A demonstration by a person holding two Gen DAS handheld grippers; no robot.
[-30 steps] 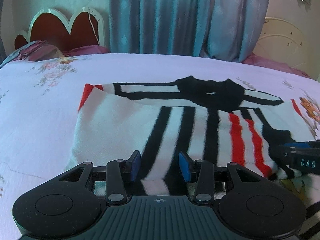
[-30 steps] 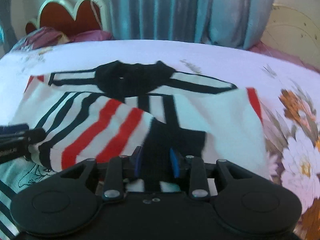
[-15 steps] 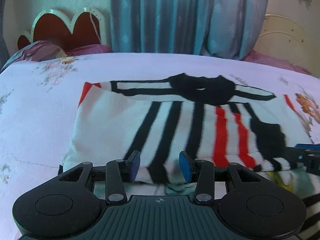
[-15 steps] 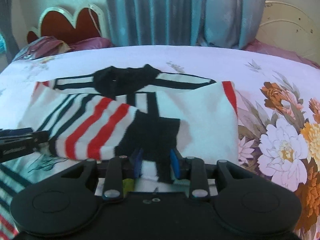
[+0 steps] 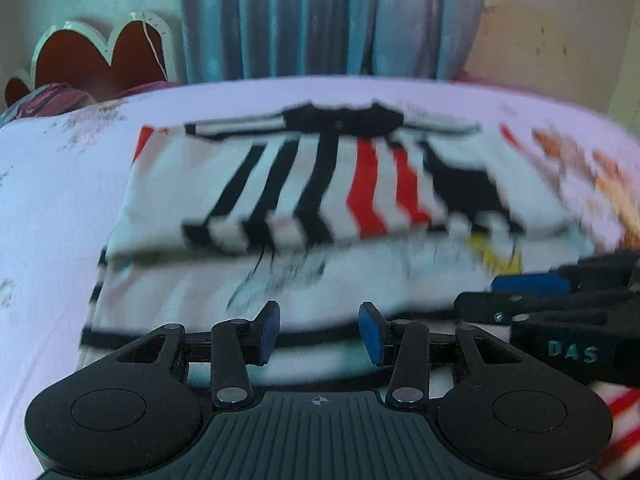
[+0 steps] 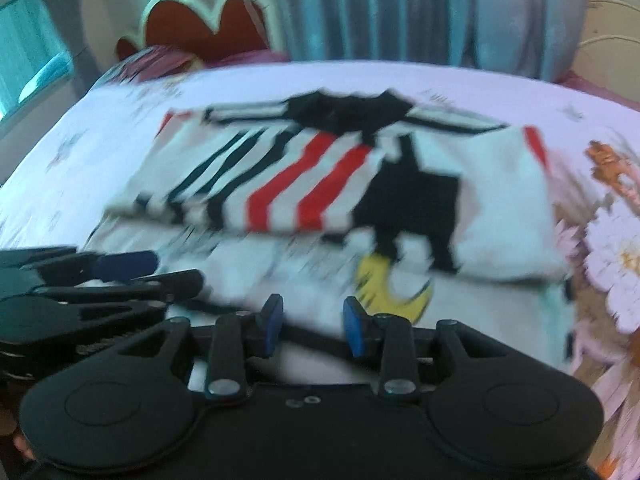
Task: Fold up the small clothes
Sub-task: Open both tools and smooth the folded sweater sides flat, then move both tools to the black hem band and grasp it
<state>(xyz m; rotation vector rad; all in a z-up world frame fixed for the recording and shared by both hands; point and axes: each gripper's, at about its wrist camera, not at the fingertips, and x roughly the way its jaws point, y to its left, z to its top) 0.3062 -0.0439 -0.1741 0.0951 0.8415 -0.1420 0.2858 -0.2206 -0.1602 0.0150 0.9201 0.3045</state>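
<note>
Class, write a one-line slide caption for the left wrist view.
Open left tool over a striped shirt on a bed.

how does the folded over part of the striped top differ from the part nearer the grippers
The folded-over part shows bold black and red stripes plus a black patch; the nearer part is mostly white with a yellow crescent print. The folded-over part lies on top, farther away; the nearer part lies single and flat. Both rest on the bed sheet.

Small striped shirt (image 5: 320,184), white with black and red bands, lying flat on the bed, sleeves folded inward, lower half unfolded.
</note>
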